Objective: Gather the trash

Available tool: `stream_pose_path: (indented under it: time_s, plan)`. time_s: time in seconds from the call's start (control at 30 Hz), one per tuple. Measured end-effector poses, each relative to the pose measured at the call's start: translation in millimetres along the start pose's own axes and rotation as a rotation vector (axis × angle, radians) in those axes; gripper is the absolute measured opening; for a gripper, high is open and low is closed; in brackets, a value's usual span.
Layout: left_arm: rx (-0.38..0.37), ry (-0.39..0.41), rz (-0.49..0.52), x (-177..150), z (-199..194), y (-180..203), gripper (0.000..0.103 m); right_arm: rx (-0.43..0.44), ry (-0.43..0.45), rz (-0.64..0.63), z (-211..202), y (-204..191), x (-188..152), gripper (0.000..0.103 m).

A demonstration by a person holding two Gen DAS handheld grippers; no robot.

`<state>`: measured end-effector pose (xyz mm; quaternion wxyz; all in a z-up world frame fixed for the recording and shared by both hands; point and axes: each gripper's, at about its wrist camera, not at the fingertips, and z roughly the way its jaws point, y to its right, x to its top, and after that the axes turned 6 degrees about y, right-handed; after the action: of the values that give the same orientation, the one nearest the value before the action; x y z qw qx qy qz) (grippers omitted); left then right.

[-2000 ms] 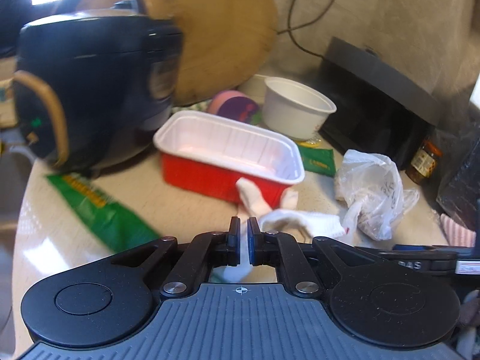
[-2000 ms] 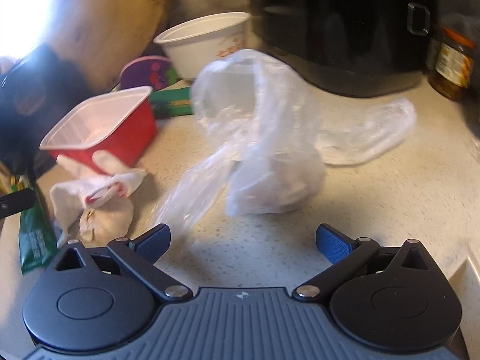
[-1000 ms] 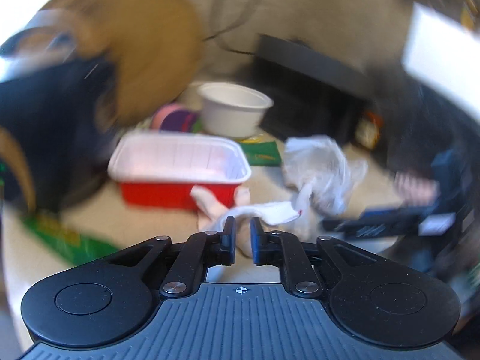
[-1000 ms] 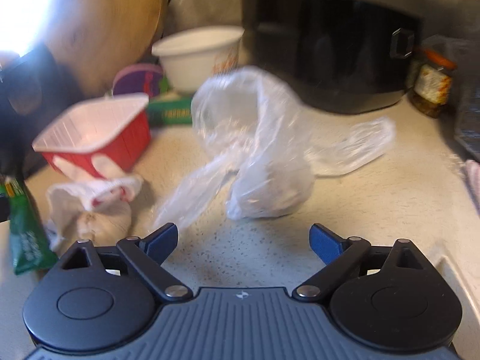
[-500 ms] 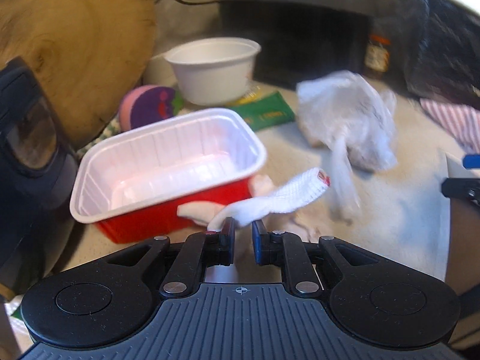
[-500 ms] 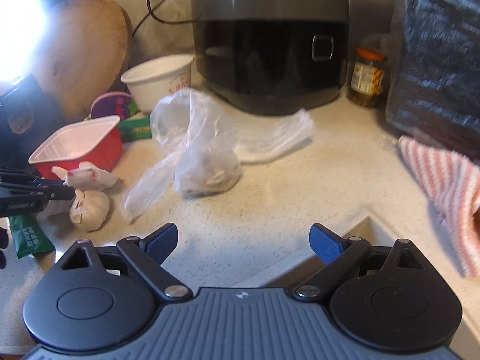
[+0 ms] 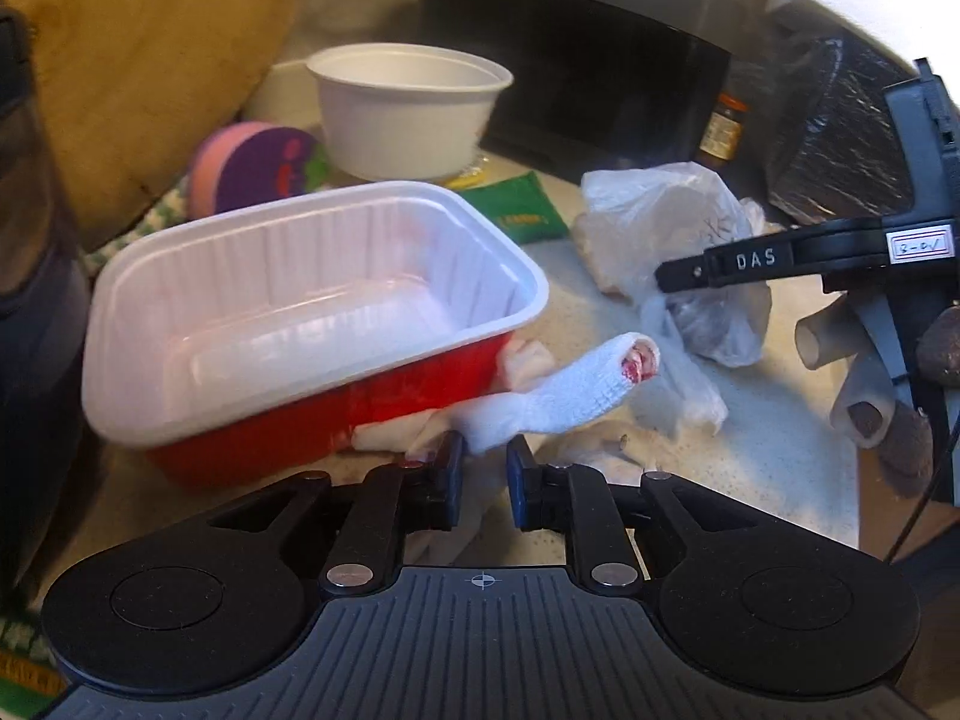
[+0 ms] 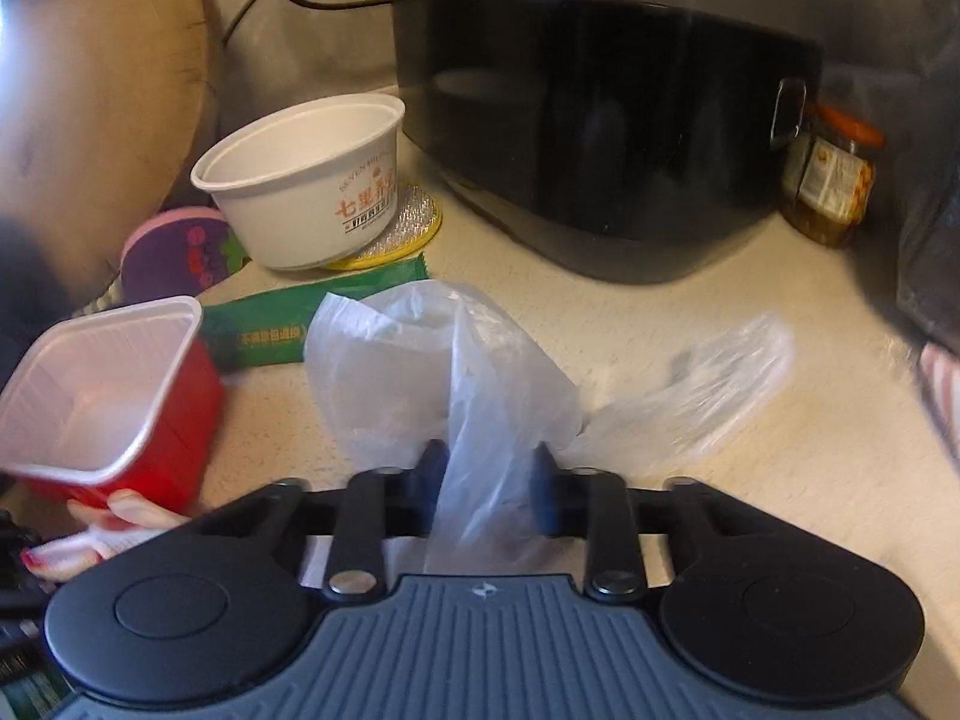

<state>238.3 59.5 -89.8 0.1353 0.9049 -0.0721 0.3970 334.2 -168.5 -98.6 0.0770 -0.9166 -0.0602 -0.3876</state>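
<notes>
On your left, the red tray (image 7: 312,324) sits on the counter (image 7: 780,438), open side up, its long axis running from near left to far right in the left camera. Just beside its near right corner, your left claw (image 7: 483,483) is pinching the white net (image 7: 552,393). The jaws are nearly together on the net's lower end, and the net slants up to the right, its red-marked tip pointing at the bag (image 7: 678,252). Past the tray stand the white bowl (image 7: 408,111) and a green wrapper (image 7: 522,207).

Over to the right, your right claw (image 8: 489,474) has just been closing, and a fold of the clear bag is between the jaws. The pads press the plastic, and the bag rises in a loop ahead of the fingers, with one loose flap trailing right across the counter. Behind it sits the black cooker (image 8: 600,108).
</notes>
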Motion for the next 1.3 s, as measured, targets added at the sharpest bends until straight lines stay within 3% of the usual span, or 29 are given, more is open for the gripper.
stream_pose_path:
  time_s: [0.03, 0.13, 0.27, 0.4, 0.6, 0.67, 0.77, 0.87, 1.0, 1.07, 1.2, 1.3]
  plan:
    - [-0.024, -0.004, -0.027, 2, 1, -3, 0.015, 0.0, 0.006, 0.022, -6, -1, 0, 0.013]
    - [-0.087, 0.014, -0.106, 4, -1, -8, 0.013, 0.025, 0.031, 0.109, -40, 3, -3, 0.01]
    - [-0.104, 0.068, -0.051, 9, -7, 5, 0.009, 0.013, 0.088, 0.141, -96, 9, -2, 0.009]
    - [-0.177, 0.144, -0.013, 17, -23, 27, 0.008, -0.005, 0.145, 0.168, -154, 23, -11, 0.009]
    - [-0.234, 0.255, 0.045, 26, -62, 75, 0.007, -0.078, 0.193, 0.209, -230, 58, -61, 0.009]
    - [-0.254, 0.261, 0.052, 27, -76, 93, 0.007, -0.12, 0.204, 0.235, -252, 70, -84, 0.009]
    - [-0.282, 0.26, 0.149, 20, -95, 130, 0.007, -0.123, 0.205, 0.295, -276, 89, -121, 0.009]
    - [-0.259, 0.212, 0.194, 7, -103, 151, 0.008, -0.123, 0.182, 0.359, -282, 102, -151, 0.009]
    - [-0.202, 0.137, 0.179, -12, -99, 143, 0.011, -0.088, 0.16, 0.374, -272, 103, -166, 0.009]
    - [-0.148, 0.096, 0.136, -20, -99, 125, 0.011, -0.061, 0.148, 0.364, -260, 98, -161, 0.009]
    - [-0.033, 0.118, 0.115, -22, -98, 87, 0.012, -0.009, 0.135, 0.289, -227, 81, -133, 0.009]
    - [-0.021, 0.096, 0.083, -17, -93, 62, 0.013, 0.01, 0.141, 0.232, -193, 68, -98, 0.009]
